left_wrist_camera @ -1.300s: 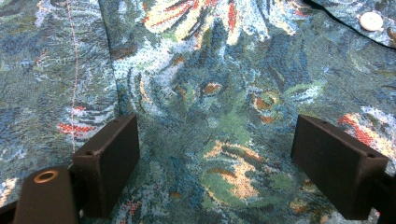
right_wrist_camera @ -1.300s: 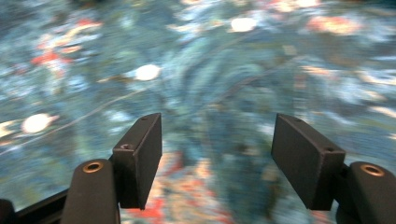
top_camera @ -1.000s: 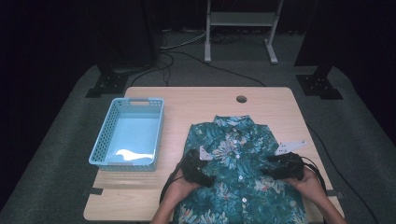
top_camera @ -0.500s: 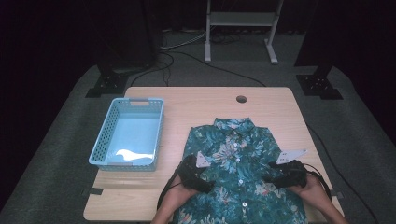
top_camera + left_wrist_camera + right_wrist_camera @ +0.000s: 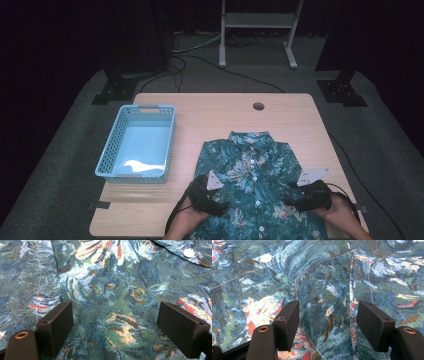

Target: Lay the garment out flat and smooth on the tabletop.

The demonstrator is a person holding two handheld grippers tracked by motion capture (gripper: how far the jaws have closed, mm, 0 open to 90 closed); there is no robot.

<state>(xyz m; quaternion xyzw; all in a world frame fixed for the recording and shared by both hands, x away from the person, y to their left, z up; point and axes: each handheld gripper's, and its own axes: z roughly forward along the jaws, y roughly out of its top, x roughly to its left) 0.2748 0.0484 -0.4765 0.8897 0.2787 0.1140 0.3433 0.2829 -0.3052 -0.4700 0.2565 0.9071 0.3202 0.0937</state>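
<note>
A teal floral short-sleeved shirt (image 5: 255, 167) lies flat and buttoned on the wooden table (image 5: 210, 115), collar pointing away from me. My left gripper (image 5: 216, 200) rests on the shirt's lower left part, my right gripper (image 5: 305, 200) on its lower right part. In the left gripper view my left gripper (image 5: 115, 332) has its black jaws wide apart over flat fabric (image 5: 117, 290), with a white button (image 5: 188, 253) at the top right. In the right gripper view my right gripper (image 5: 328, 322) also stands open, with a seam and a white button (image 5: 266, 258) ahead.
A light blue plastic basket (image 5: 150, 108) stands at the table's left, with something pale on its bottom. A round cable hole (image 5: 258, 106) sits near the far edge. Black stands and a white frame (image 5: 257, 20) are on the floor beyond the table.
Both hands and their grippers have slid toward the near edge of the table. The shirt's collar sits a little nearer to me than before.
</note>
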